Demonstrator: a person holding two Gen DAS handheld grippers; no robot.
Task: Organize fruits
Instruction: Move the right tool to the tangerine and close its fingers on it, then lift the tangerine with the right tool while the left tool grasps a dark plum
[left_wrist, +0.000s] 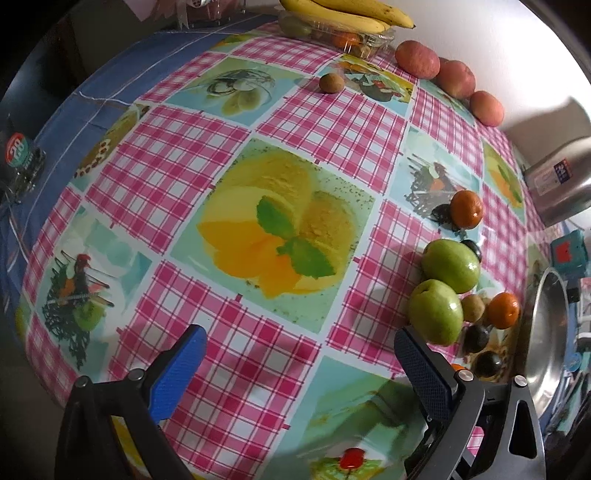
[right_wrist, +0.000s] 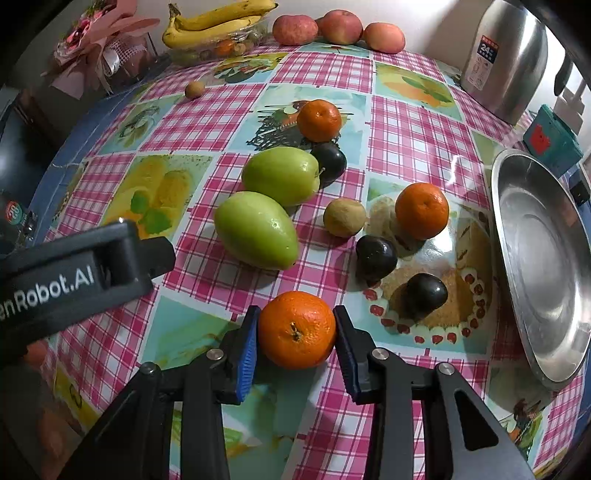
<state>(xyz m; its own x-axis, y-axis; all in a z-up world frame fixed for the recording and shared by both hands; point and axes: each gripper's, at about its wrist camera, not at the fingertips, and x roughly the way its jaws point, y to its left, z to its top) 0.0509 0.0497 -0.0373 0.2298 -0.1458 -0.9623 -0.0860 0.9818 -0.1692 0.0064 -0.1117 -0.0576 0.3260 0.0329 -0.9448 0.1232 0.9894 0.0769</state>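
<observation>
Left gripper (left_wrist: 299, 363) hovering wide open over tablecloth (left_wrist: 177, 173); two green fruits (left_wrist: 443, 284) lying touching beside steel dish (left_wrist: 546, 339).

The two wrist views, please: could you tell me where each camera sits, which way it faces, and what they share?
Left wrist: sits on the left hand-held gripper, looking forward across the checked tablecloth; its own blue-padded fingers show, spread wide with nothing between them.
Right wrist: sits on the right hand-held gripper, facing the fruit cluster; its fingers bracket the nearest orange, and the left gripper's body juts in at left.
Shared: two green fruits, bananas, three red apples and the steel plate.
</observation>
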